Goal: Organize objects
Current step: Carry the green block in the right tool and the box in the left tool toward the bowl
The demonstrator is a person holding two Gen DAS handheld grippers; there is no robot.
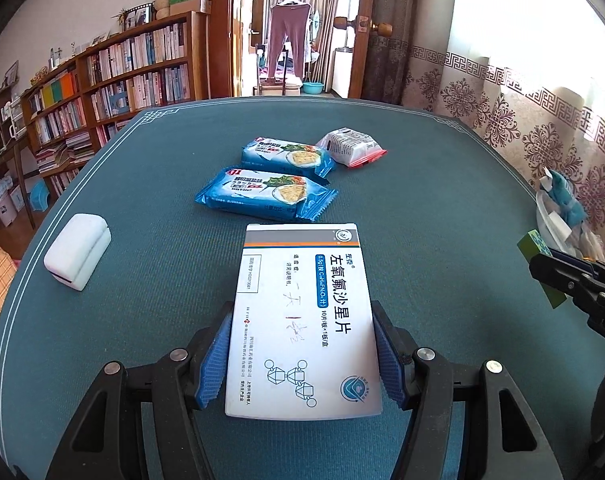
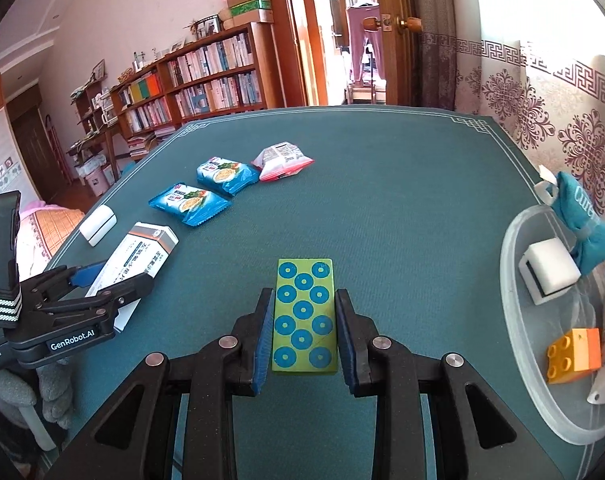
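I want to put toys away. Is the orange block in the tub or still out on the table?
In. The orange block lies inside the clear tub, beside a white box, in the right wrist view.

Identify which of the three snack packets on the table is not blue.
The packet farthest back, white with red ends. The two nearer packets are blue with cracker pictures.

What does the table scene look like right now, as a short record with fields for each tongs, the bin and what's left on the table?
left tongs: shut on white medicine box
right tongs: shut on green block with blue rings
bin: holds orange brick, white block
on table: two blue snack packs, red-and-white packet, white case
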